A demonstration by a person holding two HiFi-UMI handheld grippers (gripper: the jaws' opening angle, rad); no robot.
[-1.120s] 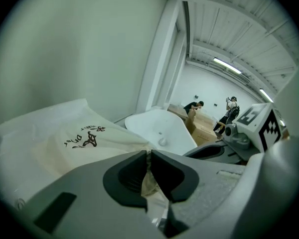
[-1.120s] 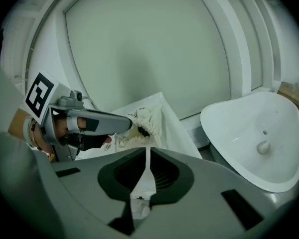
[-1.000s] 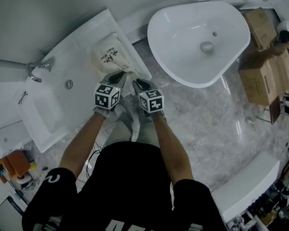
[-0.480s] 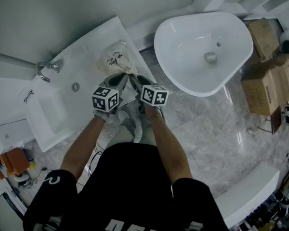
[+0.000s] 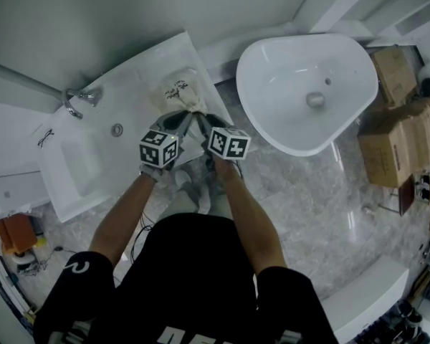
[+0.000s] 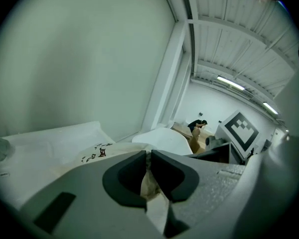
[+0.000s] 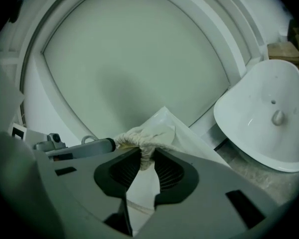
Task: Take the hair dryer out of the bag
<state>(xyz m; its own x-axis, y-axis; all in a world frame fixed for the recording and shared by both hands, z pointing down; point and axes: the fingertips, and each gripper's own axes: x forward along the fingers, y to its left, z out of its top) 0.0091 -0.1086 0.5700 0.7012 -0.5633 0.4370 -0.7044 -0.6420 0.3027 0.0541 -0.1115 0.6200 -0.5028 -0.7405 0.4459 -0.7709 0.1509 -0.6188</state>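
Both pairs of jaws pinch one soft cream cloth drawstring bag. The left gripper has its dark, curved jaws almost together, with a thin fold of the bag's cloth pressed between them. The right gripper has ribbed pads, and its jaws have just been closing on the puckered, gathered mouth of the bag. Each of the two grippers carries one black-and-white marker cube.

The bag has dark lettering on its rounded body. It lies on a glossy white rectangular tabletop, which has one sunken basin and one curved chrome tap. The hair dryer is out of sight.

One smooth white egg-shaped basin stands well apart at the right. Beyond it are at least two brown cardboard boxes. A shiny grey marbled floor runs beneath.
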